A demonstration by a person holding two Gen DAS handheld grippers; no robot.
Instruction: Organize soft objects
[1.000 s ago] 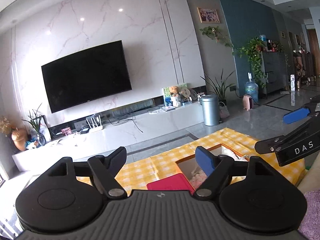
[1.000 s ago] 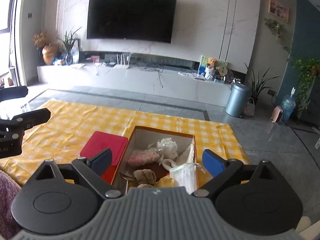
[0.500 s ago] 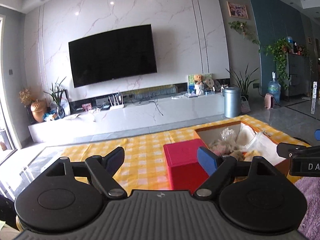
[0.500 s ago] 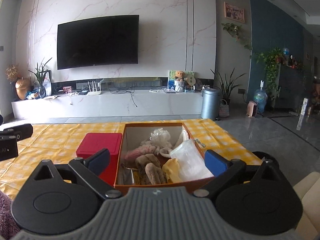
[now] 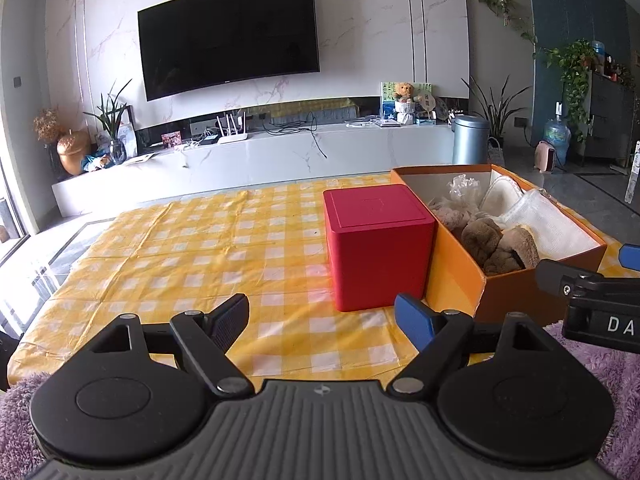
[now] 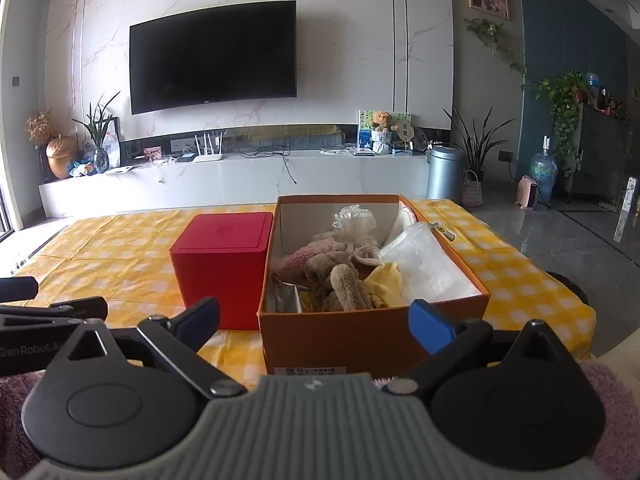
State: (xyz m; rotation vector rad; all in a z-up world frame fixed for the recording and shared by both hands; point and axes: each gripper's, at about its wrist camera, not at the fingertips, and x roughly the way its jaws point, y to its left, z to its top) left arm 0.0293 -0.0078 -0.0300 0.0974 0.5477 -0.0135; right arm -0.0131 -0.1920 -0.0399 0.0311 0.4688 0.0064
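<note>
An open orange box (image 6: 372,336) stands on the yellow checked tablecloth (image 5: 200,240), full of soft things: brown plush pieces (image 6: 340,276), a pink fluffy piece (image 6: 298,258), a yellow cloth (image 6: 384,286), a white mesh bag (image 6: 428,268) and a clear crinkled bag (image 6: 354,218). The box also shows in the left wrist view (image 5: 460,272). A closed red cube box (image 5: 376,240) touches its left side. My left gripper (image 5: 322,316) is open and empty before the red box. My right gripper (image 6: 316,316) is open and empty, just before the orange box's near wall.
A purple fluffy blanket (image 5: 592,364) lies under both grippers at the table's near edge. Behind the table are a white TV bench (image 6: 240,176), a wall TV (image 6: 212,54), a metal bin (image 6: 444,172) and plants. Grey floor lies to the right.
Both grippers have tilted and dropped lower toward the near table edge; the boxes now sit closer and more level in view. Both stay open and empty.
</note>
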